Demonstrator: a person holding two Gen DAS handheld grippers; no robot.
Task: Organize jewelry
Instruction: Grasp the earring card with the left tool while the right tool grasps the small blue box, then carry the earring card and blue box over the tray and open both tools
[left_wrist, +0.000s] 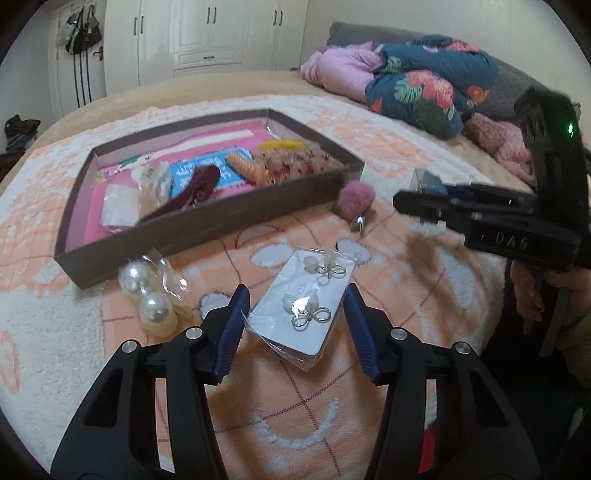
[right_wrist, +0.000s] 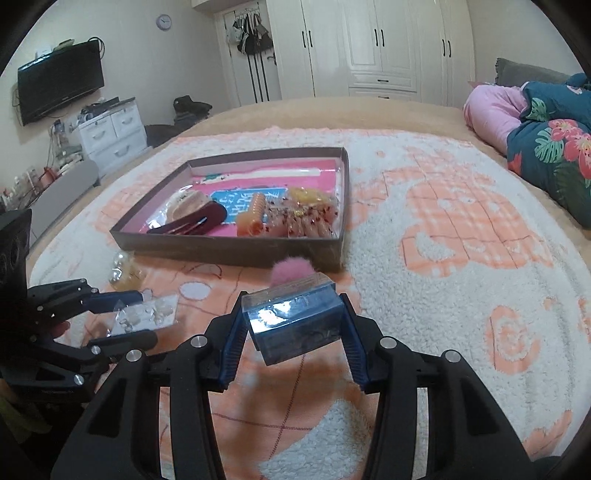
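A brown shallow box (left_wrist: 207, 225) (right_wrist: 229, 251) lies on the blanket and holds several hair clips and packets. My left gripper (left_wrist: 297, 295) is open, its fingers on either side of a clear packet of earrings on a white card (left_wrist: 301, 306) (right_wrist: 147, 314) lying on the blanket. My right gripper (right_wrist: 293, 306) is shut on a small clear blue box (right_wrist: 295, 325) and holds it above the blanket; it shows at the right of the left wrist view (left_wrist: 428, 184). A pearl hair piece (left_wrist: 151, 299) and a pink pom-pom clip (left_wrist: 356, 201) (right_wrist: 291, 271) lie in front of the brown box.
The work surface is a bed with a white and orange fleece blanket (right_wrist: 461, 240). Folded floral and pink bedding (left_wrist: 417, 81) is piled at the far right. White wardrobes (right_wrist: 376, 48) stand behind, and a TV (right_wrist: 61, 85) and drawers (right_wrist: 110, 129) at left.
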